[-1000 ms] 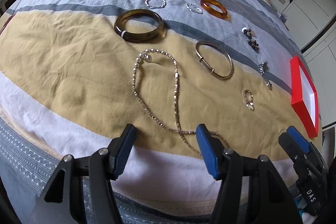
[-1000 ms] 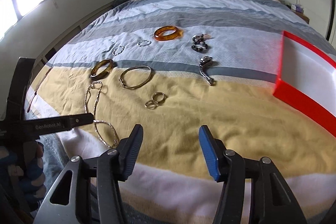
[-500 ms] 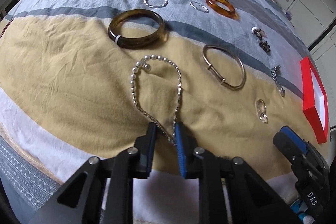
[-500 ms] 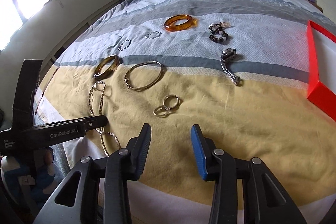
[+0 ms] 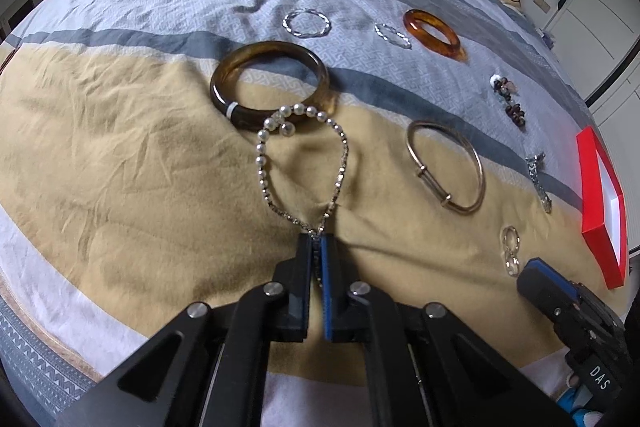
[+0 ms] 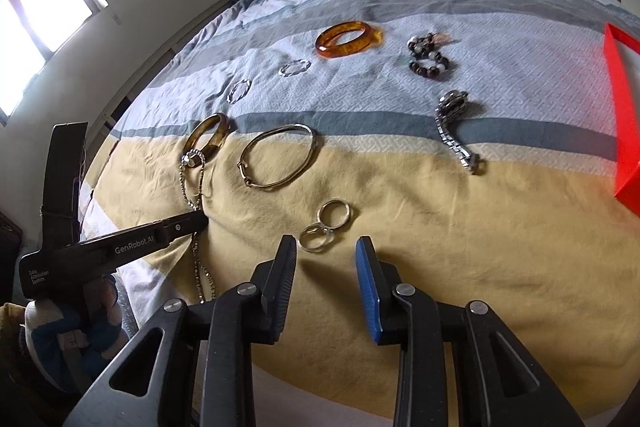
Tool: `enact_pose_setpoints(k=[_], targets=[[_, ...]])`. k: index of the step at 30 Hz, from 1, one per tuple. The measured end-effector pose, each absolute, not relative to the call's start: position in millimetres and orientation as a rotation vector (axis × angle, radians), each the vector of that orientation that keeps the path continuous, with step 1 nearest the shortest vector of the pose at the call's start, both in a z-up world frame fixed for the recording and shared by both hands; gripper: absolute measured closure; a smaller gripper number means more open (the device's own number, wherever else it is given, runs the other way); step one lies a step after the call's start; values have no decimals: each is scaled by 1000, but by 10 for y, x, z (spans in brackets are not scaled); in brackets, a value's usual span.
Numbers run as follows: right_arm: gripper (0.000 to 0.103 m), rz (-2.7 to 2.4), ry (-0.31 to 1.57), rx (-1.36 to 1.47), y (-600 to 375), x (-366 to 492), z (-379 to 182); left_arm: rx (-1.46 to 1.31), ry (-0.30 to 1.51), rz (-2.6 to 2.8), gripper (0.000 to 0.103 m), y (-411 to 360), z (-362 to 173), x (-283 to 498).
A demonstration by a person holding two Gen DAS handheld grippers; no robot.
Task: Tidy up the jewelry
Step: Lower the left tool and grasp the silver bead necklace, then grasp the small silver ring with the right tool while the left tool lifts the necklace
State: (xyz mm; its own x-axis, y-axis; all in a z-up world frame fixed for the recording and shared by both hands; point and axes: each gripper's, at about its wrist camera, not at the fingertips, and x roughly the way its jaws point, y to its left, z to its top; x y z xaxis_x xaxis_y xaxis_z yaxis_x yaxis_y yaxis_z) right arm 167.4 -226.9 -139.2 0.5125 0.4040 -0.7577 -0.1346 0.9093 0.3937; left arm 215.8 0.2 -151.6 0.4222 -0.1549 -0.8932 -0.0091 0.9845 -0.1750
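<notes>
Left hand-held gripper point(image 5: 316, 239) clamped on the two strands of the beaded necklace point(image 5: 304, 163), which lies on the yellow band of the bed point(image 5: 120, 187), its pearl end touching the dark brown bangle point(image 5: 270, 85). Right hand-held gripper point(image 6: 326, 255) with jaws apart, empty, just short of the linked rings point(image 6: 326, 225). The red box point(image 5: 602, 203), well beyond the bangle to its right, is the likely destination. To lift well: raise slowly and straight, so the trailing chain clears the bangle without snagging or dragging it. Legible writing: "GenRobot.AI" on the left tool's side; "DAS" on the right tool's body
</notes>
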Motion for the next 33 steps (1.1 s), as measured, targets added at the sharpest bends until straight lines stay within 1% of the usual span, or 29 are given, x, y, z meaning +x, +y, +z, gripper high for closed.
enact_pose_setpoints(k=[3,5,7,9,13,15,23,25,26,27,29,33], targets=[[73,336,994,309,-2212,1714,-1423,-174,1133,-97,99,23,-1519,2155],[74,336,1002,300,-2163,1743,-1442,-180,1133,-99,99,31,-1520,2155],[78,332,1009,291,-2122,1771,-1469,-180,1133,-101,99,34,-1519,2152],[86,328,1015,272,-2080,1794,-1491,-177,1130,-102,99,33,-1513,2146],[87,333,1025,241,-2017,1804,-1512,-166,1118,-104,99,23,-1474,2119],[100,341,1025,237,-2007,1785,-1499,-163,1109,-106,99,26,-1434,2096],[100,350,1001,242,-2038,1608,-1371,-167,1094,-93,99,88,-1250,1946],[95,353,1006,245,-2037,1597,-1373,-171,1093,-90,99,112,-1225,1900],[89,346,1002,253,-2045,1592,-1375,-175,1096,-90,99,126,-1220,1886],[69,346,998,267,-2060,1586,-1380,-177,1097,-90,99,138,-1218,1874],[45,324,993,286,-2073,1600,-1391,-180,1100,-93,99,159,-1221,1862],[46,318,1005,328,-2085,1677,-1451,-188,1097,-95,99,201,-1227,1877]])
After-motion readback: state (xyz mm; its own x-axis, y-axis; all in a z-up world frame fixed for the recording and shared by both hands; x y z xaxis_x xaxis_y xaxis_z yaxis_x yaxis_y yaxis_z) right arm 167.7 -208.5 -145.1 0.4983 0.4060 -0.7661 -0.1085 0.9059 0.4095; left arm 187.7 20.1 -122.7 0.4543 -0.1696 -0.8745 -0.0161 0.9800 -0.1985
